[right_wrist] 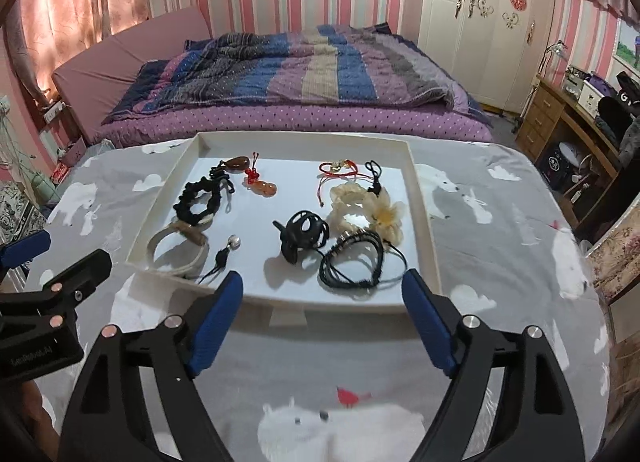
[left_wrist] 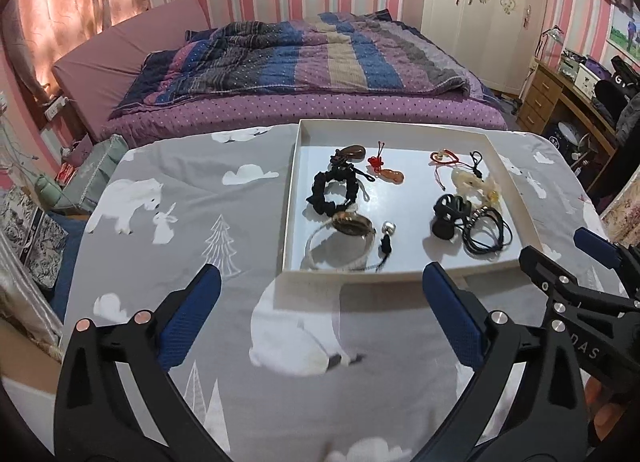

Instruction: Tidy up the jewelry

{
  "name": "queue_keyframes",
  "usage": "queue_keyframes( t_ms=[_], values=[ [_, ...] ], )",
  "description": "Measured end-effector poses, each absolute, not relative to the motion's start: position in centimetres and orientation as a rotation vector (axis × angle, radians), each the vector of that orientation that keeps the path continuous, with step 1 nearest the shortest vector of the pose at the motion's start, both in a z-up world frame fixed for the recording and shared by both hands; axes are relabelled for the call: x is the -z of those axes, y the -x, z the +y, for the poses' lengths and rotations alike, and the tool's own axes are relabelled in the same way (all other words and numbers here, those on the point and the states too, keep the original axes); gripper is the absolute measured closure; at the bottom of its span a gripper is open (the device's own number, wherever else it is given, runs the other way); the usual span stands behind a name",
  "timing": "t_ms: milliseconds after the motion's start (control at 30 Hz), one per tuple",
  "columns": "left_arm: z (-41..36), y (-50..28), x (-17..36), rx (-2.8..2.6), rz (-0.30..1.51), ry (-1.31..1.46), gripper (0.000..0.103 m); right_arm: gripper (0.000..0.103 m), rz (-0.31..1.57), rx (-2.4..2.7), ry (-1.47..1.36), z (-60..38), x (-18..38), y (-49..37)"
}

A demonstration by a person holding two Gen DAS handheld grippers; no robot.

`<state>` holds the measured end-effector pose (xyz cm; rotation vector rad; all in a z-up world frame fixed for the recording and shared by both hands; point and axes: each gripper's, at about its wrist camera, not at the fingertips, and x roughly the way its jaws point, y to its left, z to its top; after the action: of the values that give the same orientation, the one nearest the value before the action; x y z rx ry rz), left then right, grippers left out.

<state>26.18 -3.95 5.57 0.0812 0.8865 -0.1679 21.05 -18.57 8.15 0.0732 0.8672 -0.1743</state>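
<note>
A white shallow tray lies on a grey bear-print cloth and holds several pieces. On its left: a black scrunchie, a brown stone pendant, a red knot charm, a white bangle. On its right: a black claw clip, black cords, a cream flower scrunchie, a red string bracelet. My left gripper and right gripper are open and empty, in front of the tray's near edge.
The cloth-covered table ends at a bed with a striped quilt behind. A wooden desk and wardrobe stand at the right. Boxes and clutter sit on the floor at the left.
</note>
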Motion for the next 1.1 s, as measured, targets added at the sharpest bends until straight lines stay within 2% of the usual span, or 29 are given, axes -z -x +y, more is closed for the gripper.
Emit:
queue_keyframes(
  t_ms=[600,1100],
  values=[
    [-3.0,-14.7,-6.4,0.113,0.719,-0.077,0.003,0.013,0.672,0.182,-0.022,-17.4,-9.2,-9.7],
    [-2.1,-9.8,-3.9,0.044,0.649,-0.078,0.003,0.012,0.601,0.184,-0.020,-16.7,-7.5,-3.9]
  ],
)
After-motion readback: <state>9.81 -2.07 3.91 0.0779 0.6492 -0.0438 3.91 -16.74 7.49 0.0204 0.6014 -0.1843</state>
